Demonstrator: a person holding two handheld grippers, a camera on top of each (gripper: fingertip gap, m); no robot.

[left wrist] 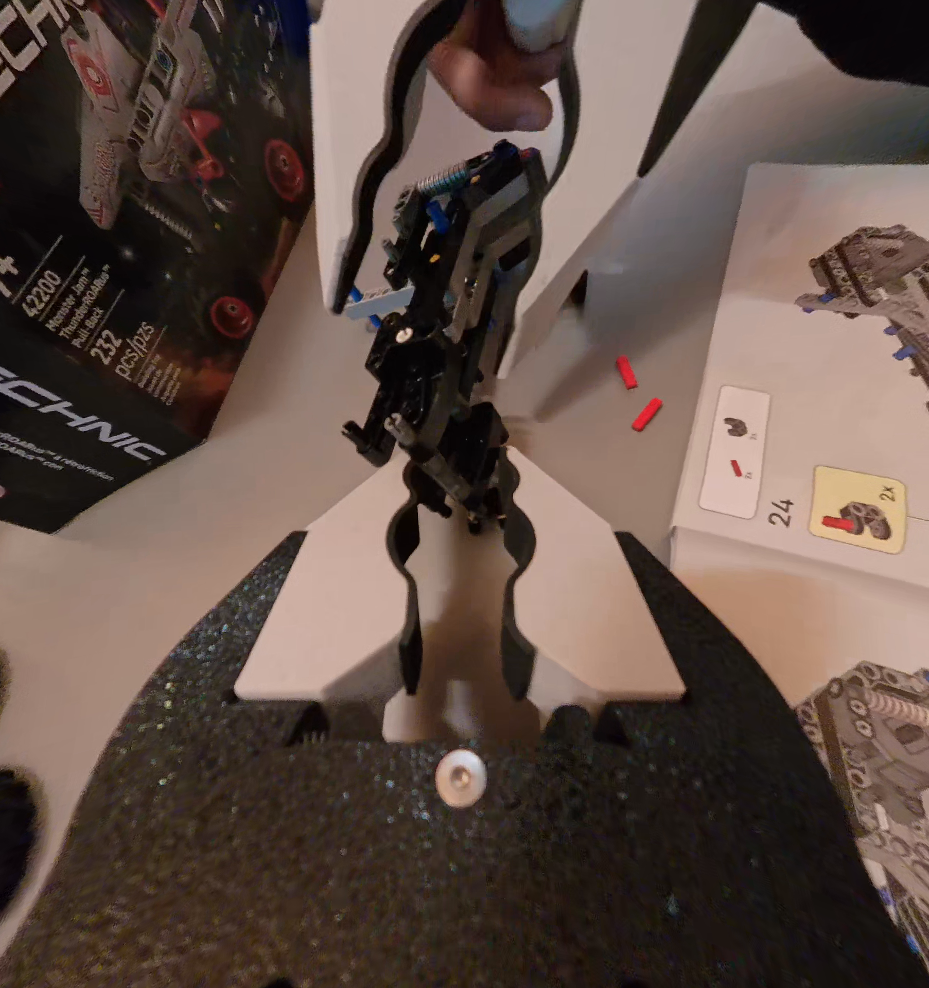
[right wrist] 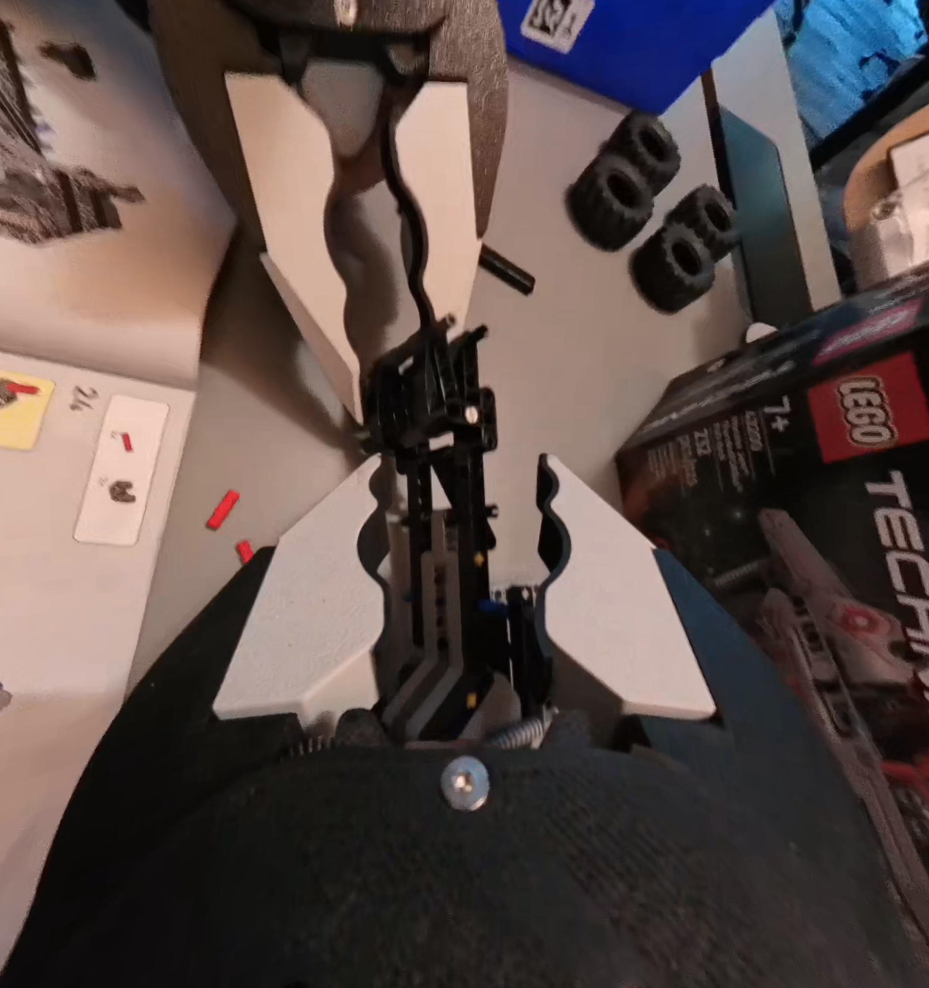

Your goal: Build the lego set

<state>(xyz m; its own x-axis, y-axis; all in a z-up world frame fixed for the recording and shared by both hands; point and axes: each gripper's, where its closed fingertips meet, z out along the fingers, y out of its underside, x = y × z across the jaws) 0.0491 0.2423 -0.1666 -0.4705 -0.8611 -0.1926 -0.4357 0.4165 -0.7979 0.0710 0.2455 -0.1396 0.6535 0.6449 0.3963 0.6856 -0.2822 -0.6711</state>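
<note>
A black and grey lego chassis (left wrist: 424,363) with blue pins and a metal spring hangs in the air between both grippers. My left gripper (left wrist: 459,481) is shut on its near black end. My right gripper (left wrist: 446,240) comes from the far side, with a hand behind it. Its jaws stand wide apart around the chassis's spring end. In the right wrist view the chassis (right wrist: 440,588) runs deep between the right gripper's (right wrist: 459,481) fingers, with a gap on the left side. The left gripper (right wrist: 414,363) pinches the far end.
Two red pins (left wrist: 627,371) (left wrist: 646,414) lie on the white table beside the open instruction booklet (left wrist: 825,374). The set's box (left wrist: 104,240) stands on the left. Black tyres (right wrist: 620,182) (right wrist: 681,246) and a black axle (right wrist: 506,271) lie beyond; a blue box (right wrist: 628,43) stands farther back. Left tips to right tips: about 4 centimetres. Between my left fingertips and the black axle (right wrist: 506,271) there is roughly 12 centimetres.
</note>
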